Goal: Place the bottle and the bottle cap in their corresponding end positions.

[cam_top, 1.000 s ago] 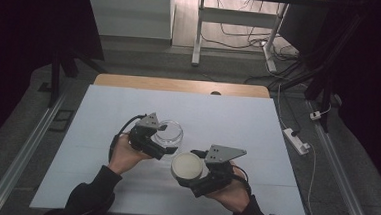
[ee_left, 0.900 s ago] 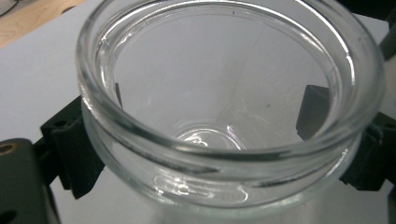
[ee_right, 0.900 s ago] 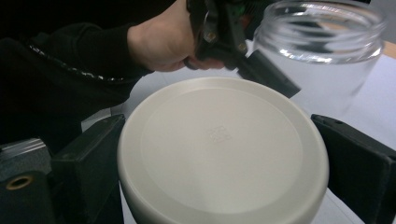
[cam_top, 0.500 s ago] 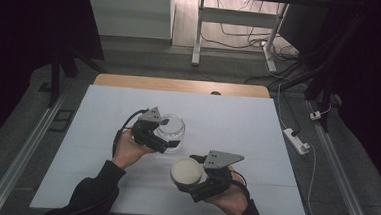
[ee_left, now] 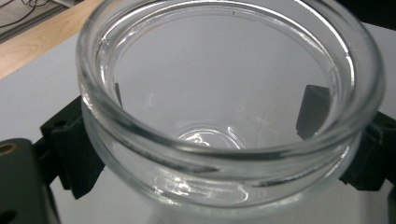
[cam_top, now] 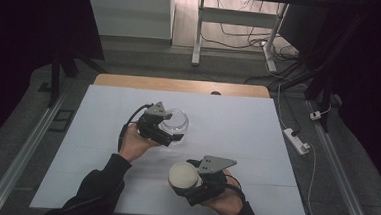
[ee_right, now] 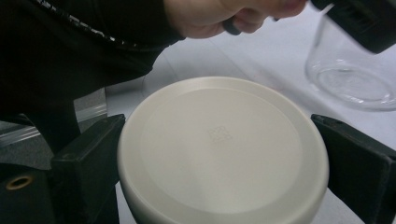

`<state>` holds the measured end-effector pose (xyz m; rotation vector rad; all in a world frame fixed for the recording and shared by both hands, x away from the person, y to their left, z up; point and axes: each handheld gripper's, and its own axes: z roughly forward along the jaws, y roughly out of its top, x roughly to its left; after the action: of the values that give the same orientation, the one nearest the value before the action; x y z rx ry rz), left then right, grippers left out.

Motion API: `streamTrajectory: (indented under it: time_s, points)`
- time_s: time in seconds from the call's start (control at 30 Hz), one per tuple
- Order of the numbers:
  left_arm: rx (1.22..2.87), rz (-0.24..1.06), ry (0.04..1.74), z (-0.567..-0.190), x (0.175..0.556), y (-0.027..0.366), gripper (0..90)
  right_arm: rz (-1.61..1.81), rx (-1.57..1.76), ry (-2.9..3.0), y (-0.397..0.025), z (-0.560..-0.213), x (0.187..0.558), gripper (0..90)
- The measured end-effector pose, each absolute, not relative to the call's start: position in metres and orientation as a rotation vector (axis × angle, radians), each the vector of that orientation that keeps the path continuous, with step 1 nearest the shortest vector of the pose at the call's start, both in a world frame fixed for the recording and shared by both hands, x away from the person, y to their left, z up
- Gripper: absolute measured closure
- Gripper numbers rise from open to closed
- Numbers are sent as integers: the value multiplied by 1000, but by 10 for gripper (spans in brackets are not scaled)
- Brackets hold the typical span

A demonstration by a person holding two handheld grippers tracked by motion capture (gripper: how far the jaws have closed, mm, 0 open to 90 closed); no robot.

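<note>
A clear glass jar (cam_top: 176, 124) stands near the middle of the white table (cam_top: 237, 125), open at the top. My left gripper (cam_top: 169, 131) is shut on the jar, one black jaw on each side of its neck in the left gripper view, where the jar's rim (ee_left: 224, 140) is very close. A round cream lid (cam_top: 183, 175) is held over the table's front part by my right gripper (cam_top: 186, 180), shut on it. In the right gripper view the lid (ee_right: 219, 149) sits between both jaws, and the jar (ee_right: 355, 79) is at the upper right.
A wooden strip (cam_top: 180, 85) runs along the table's far edge. A white power strip (cam_top: 295, 140) lies on the floor to the right. Table legs and cables (cam_top: 233, 25) are beyond the far edge. The person's left forearm (ee_right: 93, 42) crosses the right gripper view.
The left gripper with the jar has shifted slightly away and to the right. The right gripper with the lid has drawn back toward the front edge, apart from the jar.
</note>
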<state>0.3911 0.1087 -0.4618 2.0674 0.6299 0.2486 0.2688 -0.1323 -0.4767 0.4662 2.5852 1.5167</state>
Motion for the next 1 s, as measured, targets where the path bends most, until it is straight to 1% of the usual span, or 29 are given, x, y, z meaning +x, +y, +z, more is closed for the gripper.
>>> streamTrajectory:
  time_s: [0.5,1.0]
  points:
    - [2078,268,620,-471,407,97,73,1443,468,2604,-122,-501,275,71]
    - [2089,308,653,-487,424,89,73,1361,478,2624,-112,-524,289,71]
